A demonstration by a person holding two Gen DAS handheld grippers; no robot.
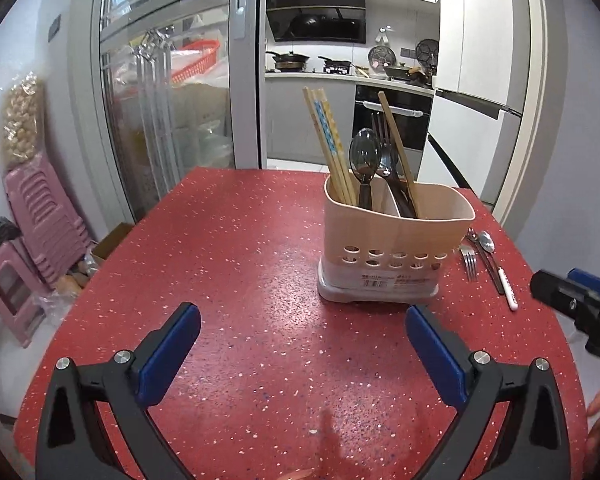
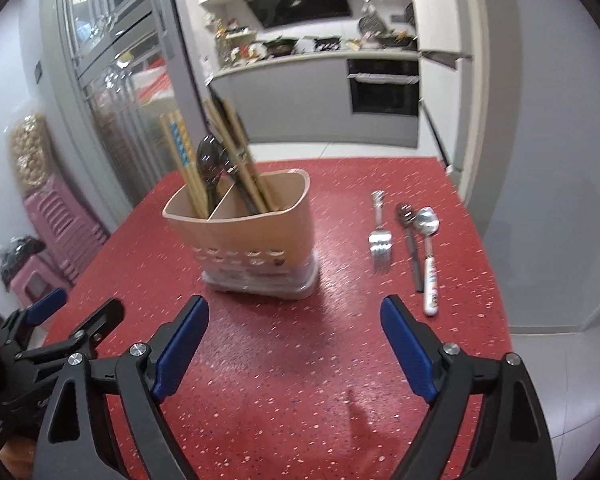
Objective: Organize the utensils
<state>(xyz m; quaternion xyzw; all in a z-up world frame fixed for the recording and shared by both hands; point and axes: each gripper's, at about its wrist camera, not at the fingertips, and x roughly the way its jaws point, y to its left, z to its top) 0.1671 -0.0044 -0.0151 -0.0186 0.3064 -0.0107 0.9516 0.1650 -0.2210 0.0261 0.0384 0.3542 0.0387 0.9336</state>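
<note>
Both claws are held released and empty above the near part of the red surface (image 1: 228, 248): the left claw (image 1: 302, 338) and the right claw (image 2: 294, 330) each show blue pads spread wide with nothing between them. The left claw is also seen at the 9 o'clock edge of the right wrist view.

The step in hand is judged to be the approach to a loose utensil; no pick is yet made. The holder (image 2: 256, 236) stands upright on the surface at 12 o'clock of the left claw and at 11 o'clock of the right claw. Three loose utensils lie flat on the surface at 3 o'clock of the holder, apart from it: one fork (image 2: 380, 236), one dark-handled utensil (image 2: 412, 248) and one white-handled spoon (image 2: 429, 252). The last two lie side by side, apparently touching.

Two compartments are seen in the holder. The 9 o'clock compartment carries light chopsticks (image 1: 330, 148), at least three, and one dark spoon (image 1: 365, 168). The 3 o'clock compartment carries one wooden stick (image 1: 398, 152) and dark utensils whose count cannot be told.

The next move is judged to call for the right claw, the nearer one, to be lowered over the fork at its 1 o'clock, pads set across the handle, then clenched.
</note>
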